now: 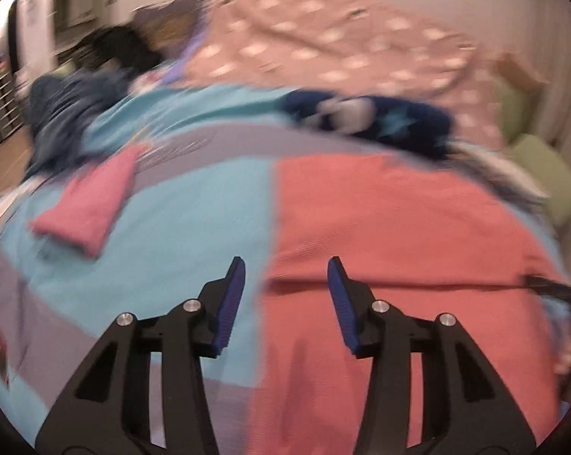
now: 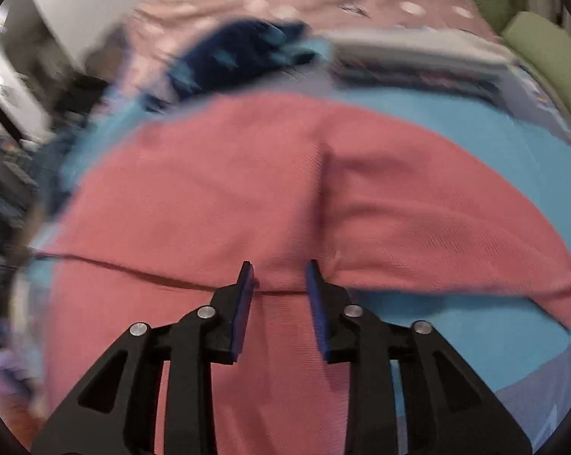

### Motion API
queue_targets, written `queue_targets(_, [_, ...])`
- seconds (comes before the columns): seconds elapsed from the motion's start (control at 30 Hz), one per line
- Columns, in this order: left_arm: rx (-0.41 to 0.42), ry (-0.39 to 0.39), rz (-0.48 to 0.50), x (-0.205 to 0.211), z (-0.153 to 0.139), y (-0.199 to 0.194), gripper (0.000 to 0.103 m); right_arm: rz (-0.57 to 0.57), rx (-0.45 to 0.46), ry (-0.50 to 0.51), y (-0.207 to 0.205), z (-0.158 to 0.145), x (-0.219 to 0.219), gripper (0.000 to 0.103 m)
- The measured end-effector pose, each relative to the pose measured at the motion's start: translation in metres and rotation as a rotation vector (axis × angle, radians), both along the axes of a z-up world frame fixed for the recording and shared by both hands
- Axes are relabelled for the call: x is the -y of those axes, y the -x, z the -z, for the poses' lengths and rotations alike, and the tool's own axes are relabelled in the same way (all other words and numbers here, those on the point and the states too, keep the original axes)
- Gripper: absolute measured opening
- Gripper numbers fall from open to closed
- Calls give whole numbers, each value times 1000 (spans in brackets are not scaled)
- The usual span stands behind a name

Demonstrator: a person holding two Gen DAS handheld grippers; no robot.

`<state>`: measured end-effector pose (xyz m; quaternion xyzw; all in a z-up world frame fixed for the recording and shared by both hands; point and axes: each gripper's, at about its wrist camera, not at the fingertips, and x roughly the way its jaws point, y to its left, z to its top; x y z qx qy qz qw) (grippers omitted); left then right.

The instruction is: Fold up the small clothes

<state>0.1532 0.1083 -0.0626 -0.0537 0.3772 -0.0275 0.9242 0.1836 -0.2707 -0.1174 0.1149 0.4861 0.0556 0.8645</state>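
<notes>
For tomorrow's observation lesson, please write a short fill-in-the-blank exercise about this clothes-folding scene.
1. The large coral garment lies on a light ____ bedspread.
2. Between the left gripper blue pads there is ____.
3. The small pink folded cloth lies to the ____ of the coral garment in the left wrist view.
4. The blanket behind has white ____.

Missing words: blue; nothing; left; spots

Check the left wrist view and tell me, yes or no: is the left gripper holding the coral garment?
No: the left gripper is open above the bed, with nothing between its pads and the coral garment lying flat below.
</notes>
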Motion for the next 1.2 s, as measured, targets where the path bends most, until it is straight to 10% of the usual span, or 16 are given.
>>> queue_targets(0.3, [-133,-67,22,31,59,-45,45,225,116,-158,81,-29,91,38])
queue_targets(0.67, [-54,-35,75,63,13,-12,57,1040,54,-724,195,35,290,53])
queue_targets(0.87, [-85,-24,83,75,19,-12,60,1107,15,-746,177,53,302,50])
queue_targets(1.0, [-104,-15,68,71,26,-14,62,1078,-23,-775,151,58,311,15])
queue_targets(1.2, [-108,17,48,58,29,-17,63,920,175,-745,134,9,295,5])
